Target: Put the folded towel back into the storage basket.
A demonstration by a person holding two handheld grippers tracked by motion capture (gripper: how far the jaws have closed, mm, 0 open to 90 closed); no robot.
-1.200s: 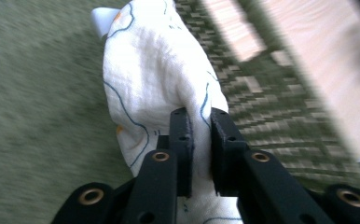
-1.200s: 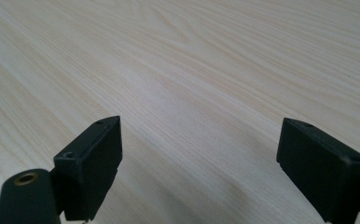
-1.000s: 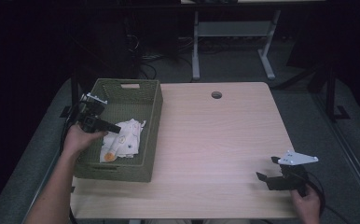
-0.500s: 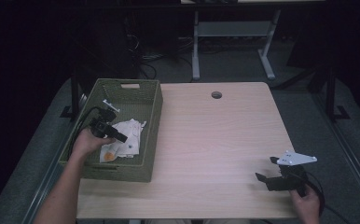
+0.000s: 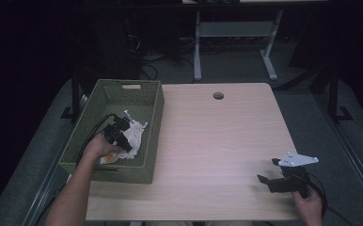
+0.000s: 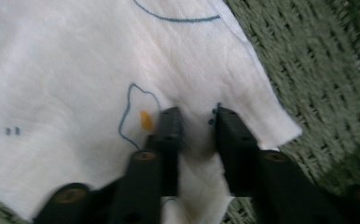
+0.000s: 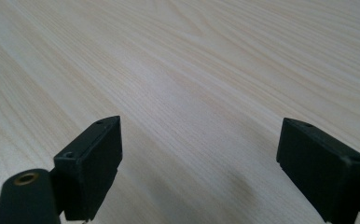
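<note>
No readable text, labels, brands, numbers or signs anywhere.

Light wood-grain bench (image 5: 217,141) with a round cable hole (image 5: 218,96) near its far edge. A green woven basket (image 5: 147,117) sits on its left side, at the edge. The rest of the surface is bare wood.

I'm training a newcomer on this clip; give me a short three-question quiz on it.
1. True or false: the cloth lies in the basket.
2. Which gripper has cloth between its jaws: A left, B right?
3. What lies under the right gripper?

Key: 1 true. 2 A: the left jaws have just been closing, pinching a fold of cloth. 3 the bare table.
</note>
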